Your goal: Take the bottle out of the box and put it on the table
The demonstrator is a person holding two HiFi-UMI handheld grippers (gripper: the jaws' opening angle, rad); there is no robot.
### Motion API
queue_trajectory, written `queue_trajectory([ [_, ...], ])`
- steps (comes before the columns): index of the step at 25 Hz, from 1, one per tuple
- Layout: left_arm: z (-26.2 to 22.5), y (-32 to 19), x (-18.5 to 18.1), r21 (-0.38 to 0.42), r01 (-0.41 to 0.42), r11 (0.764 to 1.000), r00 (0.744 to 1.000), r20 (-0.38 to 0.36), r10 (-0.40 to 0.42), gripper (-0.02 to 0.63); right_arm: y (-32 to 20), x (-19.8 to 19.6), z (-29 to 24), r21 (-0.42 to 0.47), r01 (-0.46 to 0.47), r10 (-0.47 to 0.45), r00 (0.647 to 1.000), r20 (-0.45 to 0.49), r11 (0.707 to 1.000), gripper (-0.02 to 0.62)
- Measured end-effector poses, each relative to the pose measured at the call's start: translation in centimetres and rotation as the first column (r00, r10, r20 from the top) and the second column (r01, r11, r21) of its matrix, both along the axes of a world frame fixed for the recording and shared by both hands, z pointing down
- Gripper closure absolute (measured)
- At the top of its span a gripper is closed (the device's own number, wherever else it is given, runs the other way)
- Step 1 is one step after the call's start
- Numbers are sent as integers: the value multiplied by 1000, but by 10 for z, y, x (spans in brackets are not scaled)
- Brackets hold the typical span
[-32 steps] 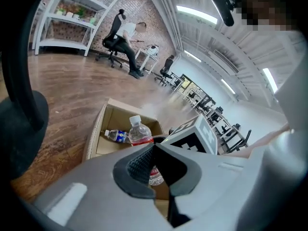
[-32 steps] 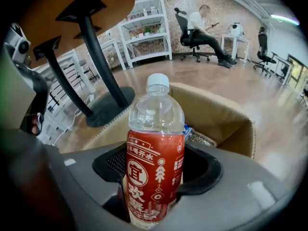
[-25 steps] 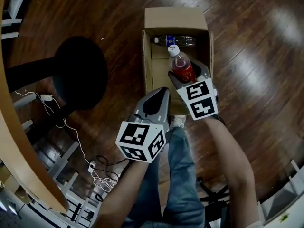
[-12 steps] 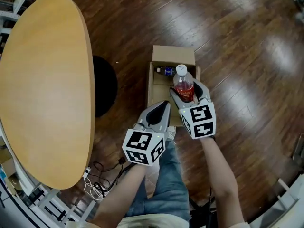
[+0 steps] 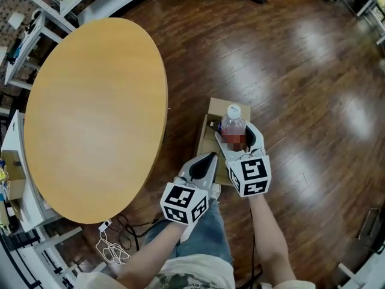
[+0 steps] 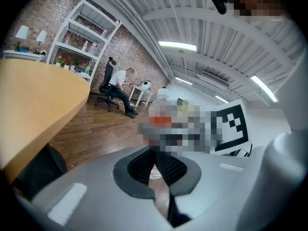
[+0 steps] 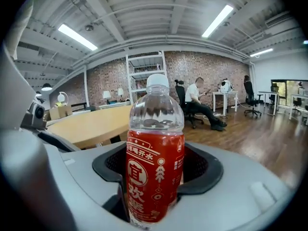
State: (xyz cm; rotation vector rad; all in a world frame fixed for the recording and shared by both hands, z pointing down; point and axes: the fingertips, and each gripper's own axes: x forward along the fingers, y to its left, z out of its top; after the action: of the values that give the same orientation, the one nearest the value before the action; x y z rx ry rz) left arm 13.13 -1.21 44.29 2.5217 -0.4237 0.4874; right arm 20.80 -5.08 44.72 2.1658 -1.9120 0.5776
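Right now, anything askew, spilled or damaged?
Nothing stands out. The bottle is upright in the right claw, cap on, no spill visible. The left claw is shut and empty. The box on the floor looks intact.

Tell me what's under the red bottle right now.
The cardboard box on the wooden floor lies below the red bottle, which the right gripper holds. Bottle and gripper cover most of the box's inside.

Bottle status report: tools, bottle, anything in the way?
Right tool shut on bottle, upright, over the box. Left tool shut, empty. Table to the left, path looks open.
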Motion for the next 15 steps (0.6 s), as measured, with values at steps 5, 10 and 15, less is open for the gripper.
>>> queue_trajectory([
  [5, -61, -14, -35, 61, 67, 996, 997, -39, -65, 610, -13, -31, -74, 119, 74, -70, 997, -36, 990, 295],
  [10, -113, -46, -77, 121, 225, 967, 972, -93, -214, 609, -40, -77, -136, 201, 214, -198, 975, -99, 956, 295],
  [15, -143, -68, -124, 189, 342, 921, 938, -131, -321, 611, -65, -134, -171, 264, 320, -294, 947, -133, 910, 293],
])
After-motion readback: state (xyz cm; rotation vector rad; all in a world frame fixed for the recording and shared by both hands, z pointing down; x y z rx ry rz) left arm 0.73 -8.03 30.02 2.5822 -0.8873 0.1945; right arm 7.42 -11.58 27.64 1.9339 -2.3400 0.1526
